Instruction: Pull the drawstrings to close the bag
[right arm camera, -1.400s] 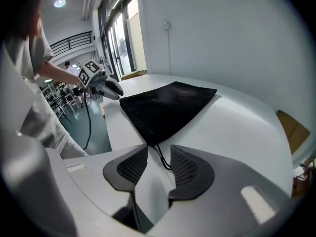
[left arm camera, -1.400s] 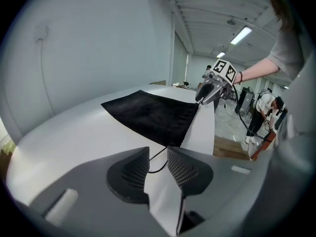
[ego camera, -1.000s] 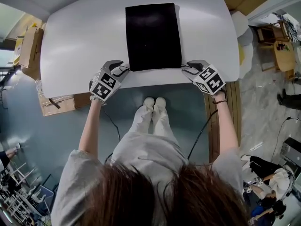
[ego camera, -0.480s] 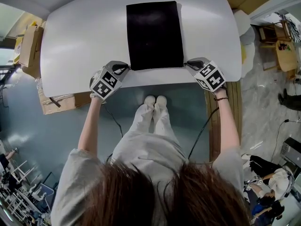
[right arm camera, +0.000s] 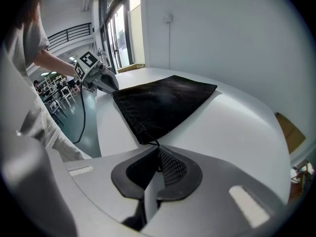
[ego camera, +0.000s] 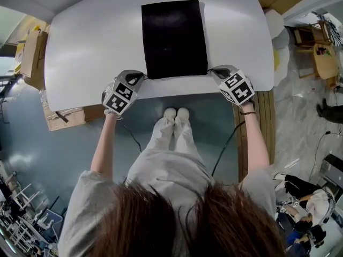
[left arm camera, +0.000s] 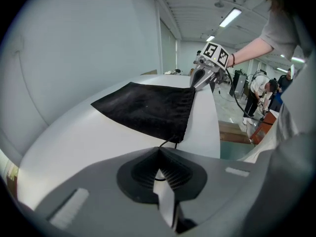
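The left gripper (left arm camera: 159,154), its jaws having just been closing, is pinching a black drawstring (left arm camera: 167,142) at the near corner of a black bag (left arm camera: 148,110). The bag is lying flat on a white table (left arm camera: 69,137), and the right gripper (left arm camera: 194,84) is sitting at its far corner.

A loose, pale grey T-shirt (ego camera: 166,178) with short, wide sleeves (ego camera: 80,197) covers the shoulders. The trousers (ego camera: 161,138) are off-white and the shoes (ego camera: 177,114) white with rounded toes. The hair (ego camera: 177,224) is brown, parted in the middle. A thin dark band (ego camera: 247,113) rings the right wrist.
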The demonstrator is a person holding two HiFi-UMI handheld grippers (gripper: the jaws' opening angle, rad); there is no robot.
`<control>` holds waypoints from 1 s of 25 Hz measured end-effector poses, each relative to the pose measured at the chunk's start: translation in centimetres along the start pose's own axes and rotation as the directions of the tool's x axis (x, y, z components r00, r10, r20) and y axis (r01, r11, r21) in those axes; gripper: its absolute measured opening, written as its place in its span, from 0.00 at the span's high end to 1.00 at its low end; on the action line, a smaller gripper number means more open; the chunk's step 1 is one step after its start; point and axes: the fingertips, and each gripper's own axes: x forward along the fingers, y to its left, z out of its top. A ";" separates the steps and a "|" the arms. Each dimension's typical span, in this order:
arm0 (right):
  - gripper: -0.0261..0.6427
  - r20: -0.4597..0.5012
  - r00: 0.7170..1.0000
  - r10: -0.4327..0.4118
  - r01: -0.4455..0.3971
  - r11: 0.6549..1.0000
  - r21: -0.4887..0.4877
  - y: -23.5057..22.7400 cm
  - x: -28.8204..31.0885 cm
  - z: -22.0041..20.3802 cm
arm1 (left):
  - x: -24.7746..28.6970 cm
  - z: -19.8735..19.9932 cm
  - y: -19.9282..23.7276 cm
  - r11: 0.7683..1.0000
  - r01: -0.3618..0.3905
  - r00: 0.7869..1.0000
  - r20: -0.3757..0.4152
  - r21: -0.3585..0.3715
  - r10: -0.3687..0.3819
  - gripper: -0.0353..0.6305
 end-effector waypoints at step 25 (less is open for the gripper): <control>0.94 0.151 0.969 -0.195 0.185 0.980 0.077 -2.8 -3.5 3.5 | -2.1 -0.2 2.6 0.977 -0.197 0.980 -0.029 -0.076 0.195 0.95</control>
